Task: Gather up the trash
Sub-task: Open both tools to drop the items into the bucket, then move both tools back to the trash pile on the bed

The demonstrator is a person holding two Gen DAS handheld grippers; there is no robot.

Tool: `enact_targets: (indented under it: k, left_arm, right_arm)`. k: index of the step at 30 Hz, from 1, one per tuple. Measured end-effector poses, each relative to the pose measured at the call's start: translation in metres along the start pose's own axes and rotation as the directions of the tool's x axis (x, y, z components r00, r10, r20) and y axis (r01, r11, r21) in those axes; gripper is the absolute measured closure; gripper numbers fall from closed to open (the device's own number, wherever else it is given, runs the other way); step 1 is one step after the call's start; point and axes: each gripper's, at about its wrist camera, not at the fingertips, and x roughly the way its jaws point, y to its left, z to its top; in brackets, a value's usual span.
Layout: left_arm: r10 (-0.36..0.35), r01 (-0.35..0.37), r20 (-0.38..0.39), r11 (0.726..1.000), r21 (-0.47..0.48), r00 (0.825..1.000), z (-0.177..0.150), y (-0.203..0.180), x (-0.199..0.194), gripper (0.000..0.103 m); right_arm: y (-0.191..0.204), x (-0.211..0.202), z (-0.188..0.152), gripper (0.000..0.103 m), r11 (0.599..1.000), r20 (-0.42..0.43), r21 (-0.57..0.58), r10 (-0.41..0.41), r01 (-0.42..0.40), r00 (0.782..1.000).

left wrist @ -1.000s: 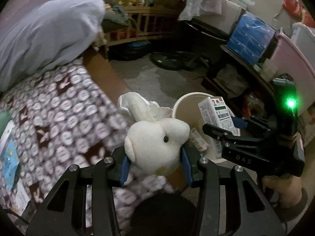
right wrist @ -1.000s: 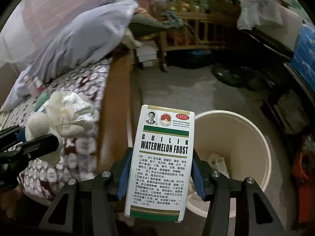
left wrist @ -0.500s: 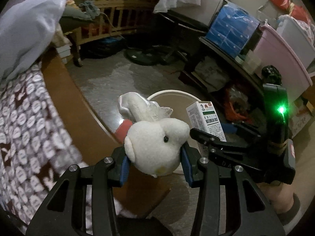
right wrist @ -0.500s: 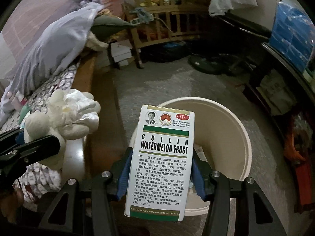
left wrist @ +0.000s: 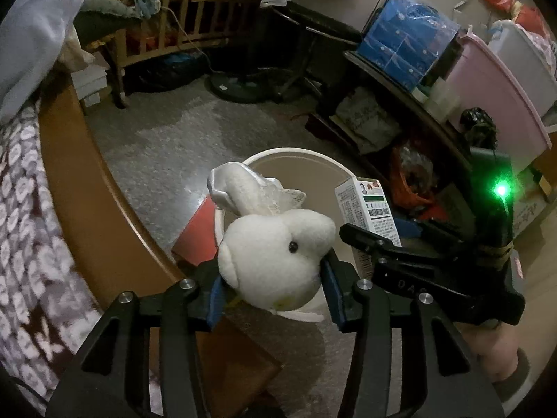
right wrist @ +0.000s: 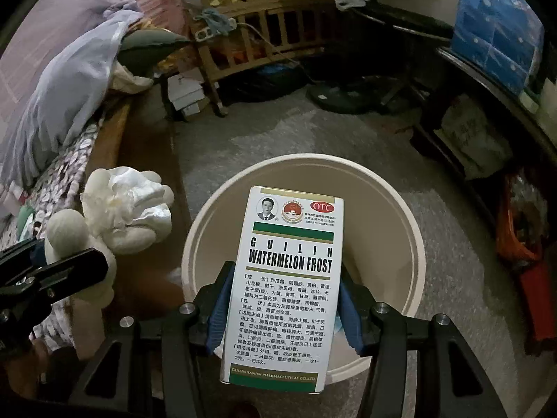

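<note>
The soft toy (left wrist: 275,254) is white with a black eye. The box (right wrist: 285,289) is white with green stripes. The bucket (right wrist: 400,205) is cream.

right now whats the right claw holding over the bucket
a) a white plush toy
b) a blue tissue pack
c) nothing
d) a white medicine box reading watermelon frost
d: in the right wrist view the right claw has its blue pads pressed on both sides of the white medicine box printed "Guilin Watermelon Frost", above the cream bucket.
</note>
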Motion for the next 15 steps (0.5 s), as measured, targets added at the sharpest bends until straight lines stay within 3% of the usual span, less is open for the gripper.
enact_targets:
  k: [4, 5, 6, 8, 15]
  left_arm:
    - [-0.02, 0.02, 0.001, 1.0, -0.015, 1.0, 0.0, -0.002, 0.005, 0.045]
    - [-0.022, 0.022, 0.005, 1.0, -0.02, 1.0, 0.0, -0.002, 0.005, 0.04]
    - [-0.023, 0.023, 0.01, 0.999, -0.024, 1.0, 0.0, -0.003, 0.005, 0.038]
    - [-0.016, 0.017, 0.008, 1.0, -0.025, 1.0, -0.001, -0.002, 0.003, 0.037]
    - [0.045, -0.045, 0.018, 0.998, -0.043, 0.999, -0.007, 0.004, -0.014, 0.037]
  right_arm:
    - [-0.003, 0.005, 0.0, 0.051, 1.0, -0.002, 0.004, -0.02, 0.02, 1.0]
    - [-0.004, 0.006, 0.001, 0.046, 0.999, 0.002, -0.004, -0.033, 0.033, 0.999]
    - [-0.003, 0.006, 0.001, 0.034, 0.999, 0.009, -0.014, -0.051, 0.051, 0.999]
    - [-0.003, 0.005, 0.0, 0.025, 0.997, 0.021, -0.023, -0.076, 0.077, 0.997]
    - [-0.005, 0.007, -0.002, 0.025, 0.999, 0.004, 0.017, -0.039, 0.039, 0.999]
